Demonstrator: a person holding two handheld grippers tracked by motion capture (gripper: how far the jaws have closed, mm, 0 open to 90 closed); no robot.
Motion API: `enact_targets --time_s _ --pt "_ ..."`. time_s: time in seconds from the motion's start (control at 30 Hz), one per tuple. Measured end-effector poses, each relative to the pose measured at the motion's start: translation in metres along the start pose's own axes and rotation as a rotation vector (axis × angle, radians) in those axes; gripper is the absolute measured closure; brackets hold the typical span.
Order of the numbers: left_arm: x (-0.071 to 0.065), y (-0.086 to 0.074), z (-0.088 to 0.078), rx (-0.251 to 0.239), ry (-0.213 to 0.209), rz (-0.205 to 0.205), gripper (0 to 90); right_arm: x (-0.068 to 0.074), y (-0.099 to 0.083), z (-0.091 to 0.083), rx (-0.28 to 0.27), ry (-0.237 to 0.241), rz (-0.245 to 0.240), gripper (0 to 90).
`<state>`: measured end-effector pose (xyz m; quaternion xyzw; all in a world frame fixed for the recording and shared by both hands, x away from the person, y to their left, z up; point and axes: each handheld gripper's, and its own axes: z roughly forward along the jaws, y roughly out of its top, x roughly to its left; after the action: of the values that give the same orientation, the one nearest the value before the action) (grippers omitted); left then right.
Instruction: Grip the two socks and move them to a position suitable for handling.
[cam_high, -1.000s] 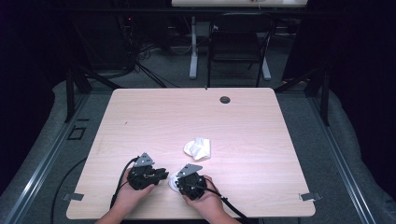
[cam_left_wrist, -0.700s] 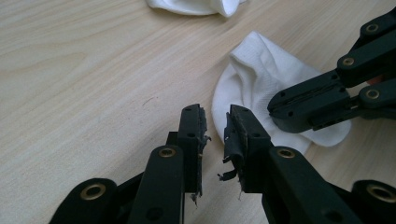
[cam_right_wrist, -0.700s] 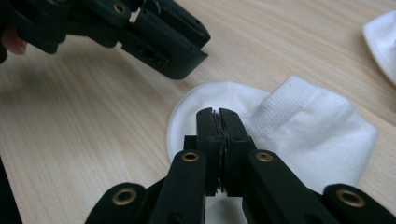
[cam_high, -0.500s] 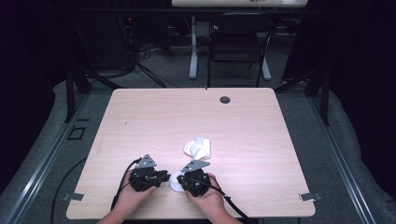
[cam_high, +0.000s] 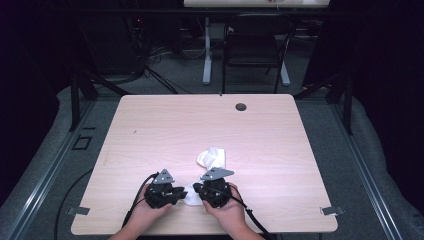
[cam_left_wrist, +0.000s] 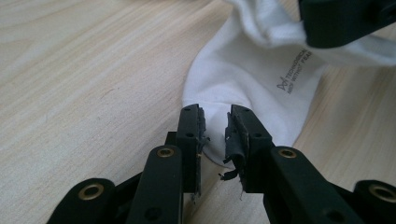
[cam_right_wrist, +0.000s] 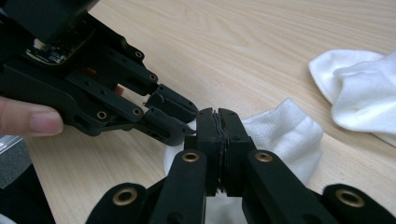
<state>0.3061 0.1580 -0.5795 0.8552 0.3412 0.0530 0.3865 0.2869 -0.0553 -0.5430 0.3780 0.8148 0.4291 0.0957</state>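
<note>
A white sock (cam_high: 191, 196) (cam_left_wrist: 243, 79) (cam_right_wrist: 285, 130) lies on the wooden table (cam_high: 280, 140) near its front edge, between my two grippers. My left gripper (cam_high: 179, 193) (cam_left_wrist: 215, 126) points right, jaws a little apart, with the sock's rounded end in the gap. Whether the pads press on it is unclear. My right gripper (cam_high: 199, 195) (cam_right_wrist: 218, 123) points left, shut on a pinch of the sock's fabric, which bunches up toward its jaw (cam_left_wrist: 345, 18). In the right gripper view the left gripper (cam_right_wrist: 175, 114) nearly meets it tip to tip.
A second white sock (cam_high: 212, 157) (cam_right_wrist: 359, 93) lies crumpled just beyond the right gripper. A dark cable hole (cam_high: 241, 106) sits near the table's far edge. A chair (cam_high: 255, 50) and desk legs stand past the table. Both hands rest at the front edge.
My right gripper has shifted slightly up and toward the second sock, and more white fabric now shows between the two grippers. The left gripper has stayed put.
</note>
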Motion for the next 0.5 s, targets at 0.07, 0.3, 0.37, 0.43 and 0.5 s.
enact_targets --time_s 0.07,0.3,0.37,0.43,0.5 --pt "0.0 0.0 0.0 0.001 0.0 0.0 74.3 -0.001 0.0 -0.004 0.002 -0.004 -0.009 88.9" --pt "0.001 0.0 -0.001 0.003 0.012 0.012 75.3 -0.006 -0.001 -0.019 -0.028 -0.023 -0.004 88.9" --pt "0.001 0.0 -0.001 0.003 0.017 0.011 75.5 -0.009 -0.002 -0.024 -0.029 -0.034 -0.006 88.9" --pt "0.001 0.0 -0.001 0.004 0.02 0.013 75.8 -0.012 -0.004 -0.028 -0.03 -0.04 -0.001 88.9" --pt "0.001 0.0 -0.001 0.005 0.023 0.015 76.1 -0.016 -0.006 -0.032 -0.025 -0.046 0.001 88.9"
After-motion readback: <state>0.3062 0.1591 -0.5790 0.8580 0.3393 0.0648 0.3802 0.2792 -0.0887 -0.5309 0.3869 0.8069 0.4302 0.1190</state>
